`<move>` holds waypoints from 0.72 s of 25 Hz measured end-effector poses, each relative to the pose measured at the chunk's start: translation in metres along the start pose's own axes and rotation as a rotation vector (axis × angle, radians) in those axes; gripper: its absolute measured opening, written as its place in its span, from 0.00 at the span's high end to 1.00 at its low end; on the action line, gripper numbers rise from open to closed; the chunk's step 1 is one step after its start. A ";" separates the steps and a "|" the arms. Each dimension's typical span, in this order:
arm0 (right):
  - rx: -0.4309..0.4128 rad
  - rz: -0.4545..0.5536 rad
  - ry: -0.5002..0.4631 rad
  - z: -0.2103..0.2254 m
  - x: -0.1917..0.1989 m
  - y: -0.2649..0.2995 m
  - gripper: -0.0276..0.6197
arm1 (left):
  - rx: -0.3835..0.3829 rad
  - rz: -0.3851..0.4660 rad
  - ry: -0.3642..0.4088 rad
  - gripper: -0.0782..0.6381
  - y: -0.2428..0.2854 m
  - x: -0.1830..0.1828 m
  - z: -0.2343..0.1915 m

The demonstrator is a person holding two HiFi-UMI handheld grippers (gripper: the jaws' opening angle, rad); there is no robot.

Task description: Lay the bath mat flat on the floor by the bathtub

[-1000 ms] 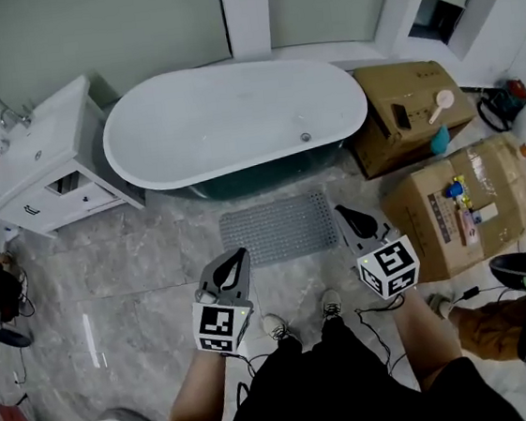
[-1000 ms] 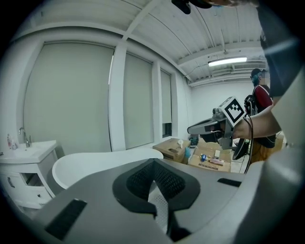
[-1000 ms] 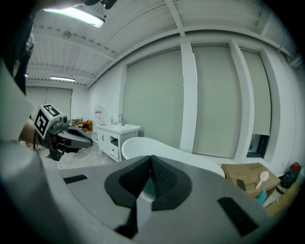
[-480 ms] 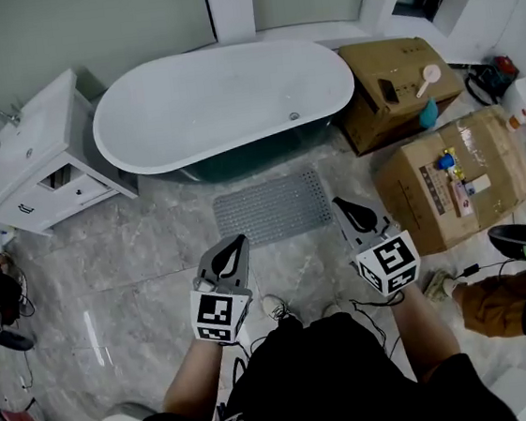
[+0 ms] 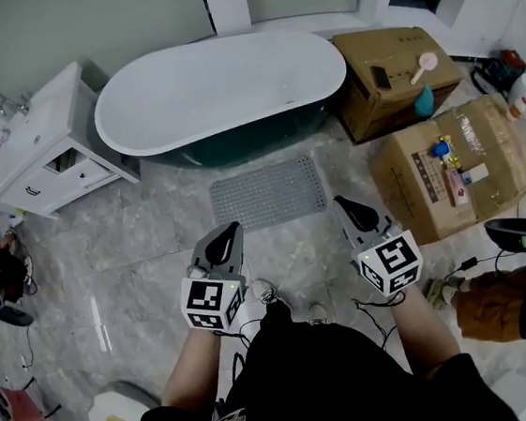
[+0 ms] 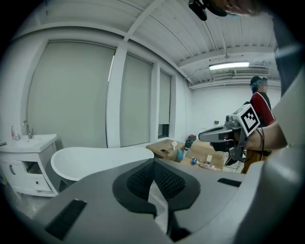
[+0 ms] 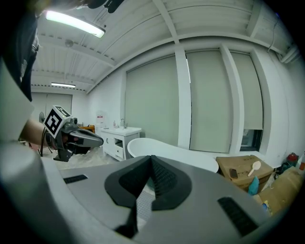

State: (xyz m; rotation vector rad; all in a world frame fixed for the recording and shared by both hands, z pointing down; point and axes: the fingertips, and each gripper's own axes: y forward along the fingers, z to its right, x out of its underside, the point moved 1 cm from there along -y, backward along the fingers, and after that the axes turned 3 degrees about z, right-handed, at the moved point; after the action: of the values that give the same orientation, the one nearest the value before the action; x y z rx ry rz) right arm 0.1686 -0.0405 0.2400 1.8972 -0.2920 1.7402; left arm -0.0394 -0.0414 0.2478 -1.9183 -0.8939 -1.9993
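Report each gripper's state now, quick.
Left gripper: closed, holding nothing.
Right gripper: closed, holding nothing.

In its own view the right gripper [image 7: 150, 158] hides most of the bath mat [image 7: 140, 206] (only a sliver shows).

Black T-shirt [image 5: 310, 379]; grey left tongs [image 5: 232, 228], right tongs [image 5: 340, 203] (marker cubes [image 5: 209, 305]); black cables [image 5: 376, 306].
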 end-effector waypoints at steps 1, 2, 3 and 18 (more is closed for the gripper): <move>-0.004 0.002 0.006 0.002 0.003 -0.011 0.93 | -0.009 -0.001 0.000 0.87 -0.005 0.001 0.010; -0.009 0.005 0.012 0.003 0.006 -0.021 0.93 | -0.017 -0.003 0.003 0.87 -0.010 0.002 0.019; -0.013 0.007 0.017 0.004 0.009 -0.030 0.93 | -0.023 -0.006 0.005 0.87 -0.016 0.004 0.027; -0.087 0.012 0.073 -0.029 0.038 -0.079 0.93 | -0.127 -0.021 0.021 0.87 -0.101 0.026 0.074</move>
State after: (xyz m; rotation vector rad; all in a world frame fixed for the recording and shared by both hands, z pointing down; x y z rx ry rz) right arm 0.1890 0.0480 0.2582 1.7704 -0.3463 1.7706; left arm -0.0381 0.0860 0.2428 -1.9574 -0.8025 -2.1313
